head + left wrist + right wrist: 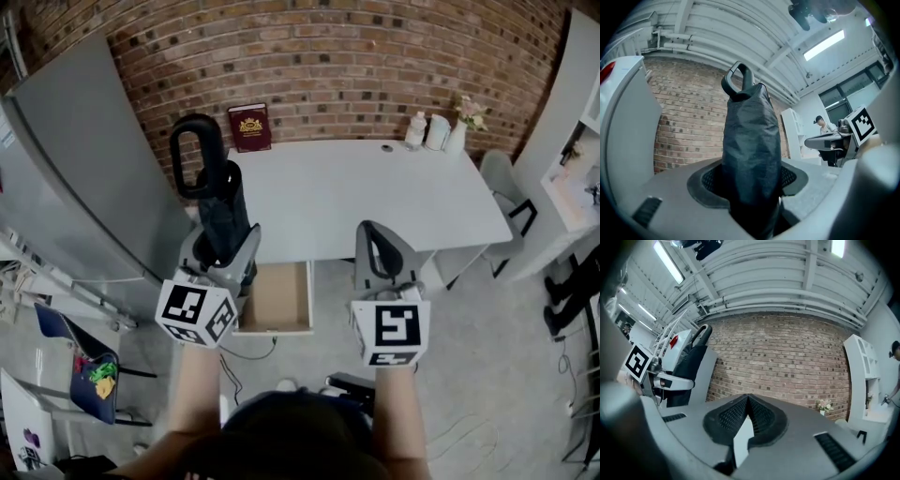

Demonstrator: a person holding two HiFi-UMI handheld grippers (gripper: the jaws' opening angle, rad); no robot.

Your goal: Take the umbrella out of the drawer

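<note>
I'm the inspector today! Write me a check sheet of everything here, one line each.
Surface: white table, mostly bare; its drawer is open and looks empty.
Job's things: black folded umbrella, out of the drawer, handle end up.
Clutter: red book, bottles and flowers along the table's back edge.
Grippers: left gripper shut on the umbrella; right gripper shut, empty.
Cables: a cable on the floor below the drawer.
Surroundings: brick wall, grey chair, white shelves.
</note>
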